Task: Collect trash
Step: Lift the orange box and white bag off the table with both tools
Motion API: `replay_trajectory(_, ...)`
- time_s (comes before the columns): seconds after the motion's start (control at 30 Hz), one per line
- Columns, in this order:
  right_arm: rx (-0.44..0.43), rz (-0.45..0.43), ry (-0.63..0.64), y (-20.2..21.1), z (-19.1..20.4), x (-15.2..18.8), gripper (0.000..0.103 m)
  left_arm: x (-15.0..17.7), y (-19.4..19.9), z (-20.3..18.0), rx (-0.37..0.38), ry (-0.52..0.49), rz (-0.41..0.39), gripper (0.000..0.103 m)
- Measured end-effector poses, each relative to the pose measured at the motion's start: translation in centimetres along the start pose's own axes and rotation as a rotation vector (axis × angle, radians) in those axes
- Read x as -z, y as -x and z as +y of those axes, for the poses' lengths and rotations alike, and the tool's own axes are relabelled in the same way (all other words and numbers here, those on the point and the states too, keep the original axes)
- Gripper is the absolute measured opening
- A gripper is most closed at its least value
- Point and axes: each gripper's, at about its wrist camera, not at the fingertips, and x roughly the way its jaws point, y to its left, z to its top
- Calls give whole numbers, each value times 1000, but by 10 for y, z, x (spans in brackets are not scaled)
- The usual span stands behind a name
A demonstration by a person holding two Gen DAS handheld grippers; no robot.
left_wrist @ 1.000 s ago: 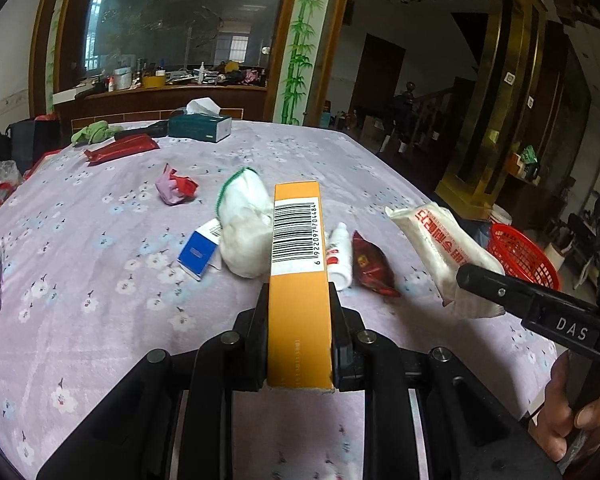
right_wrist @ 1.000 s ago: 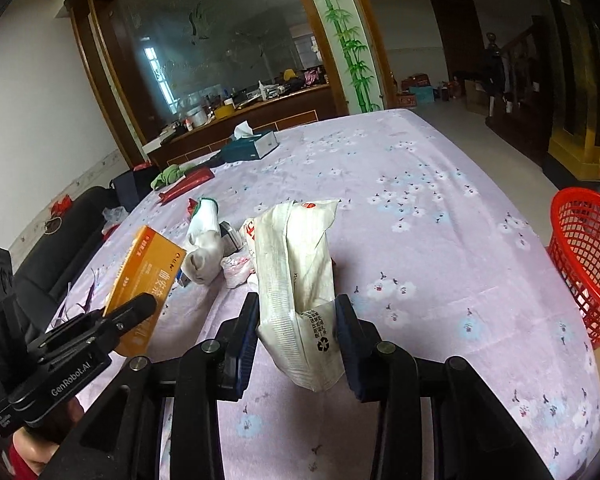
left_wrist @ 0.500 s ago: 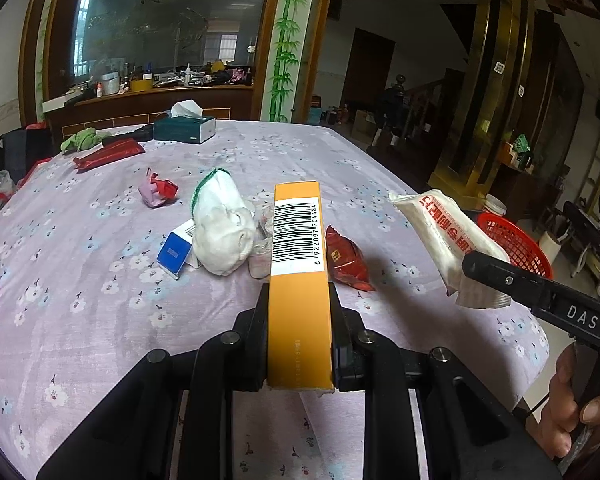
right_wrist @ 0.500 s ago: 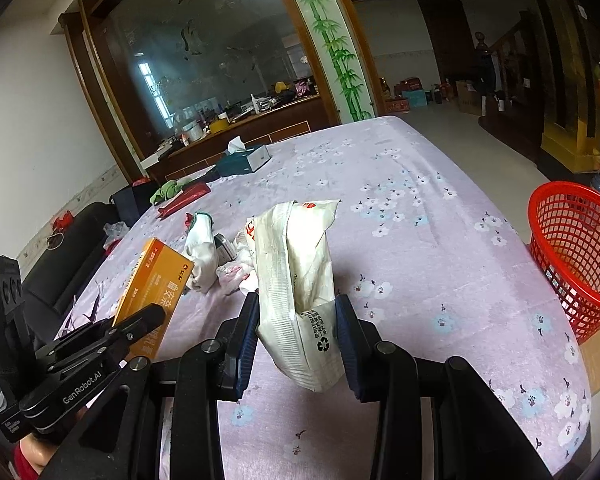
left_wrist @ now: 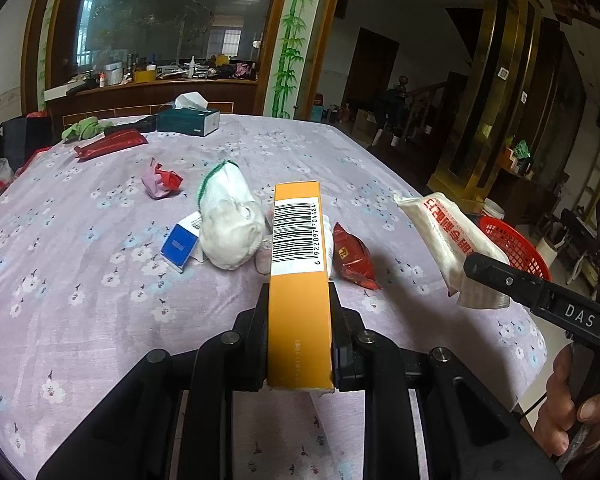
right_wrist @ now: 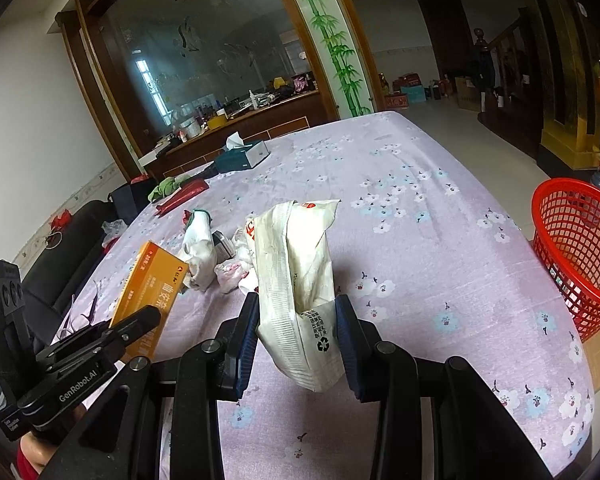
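Lilac flowered tablecloth (left_wrist: 80, 280) filled the left wrist view; the left gripper (left_wrist: 300, 312) clamped an orange box (left_wrist: 300, 300), litter at twelve o'clock. Right wrist view: the right gripper (right_wrist: 296, 320) pinched a white wrapper (right_wrist: 300, 264), red basket (right_wrist: 576, 248) at three o'clock.

I'm seeing matte-black left gripper (left_wrist: 300, 336) and right gripper (right_wrist: 296, 340) linkages showing round silver screws, blue finger pads (right_wrist: 247, 334), white "DAS" and "GenRobot.AI" lettering.
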Motion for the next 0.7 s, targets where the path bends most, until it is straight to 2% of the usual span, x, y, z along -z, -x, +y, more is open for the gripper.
replay_trajectory(0.7, -14, 17, 15, 2, 10, 7, 40, 6, 9, -7, 8, 10, 10, 22)
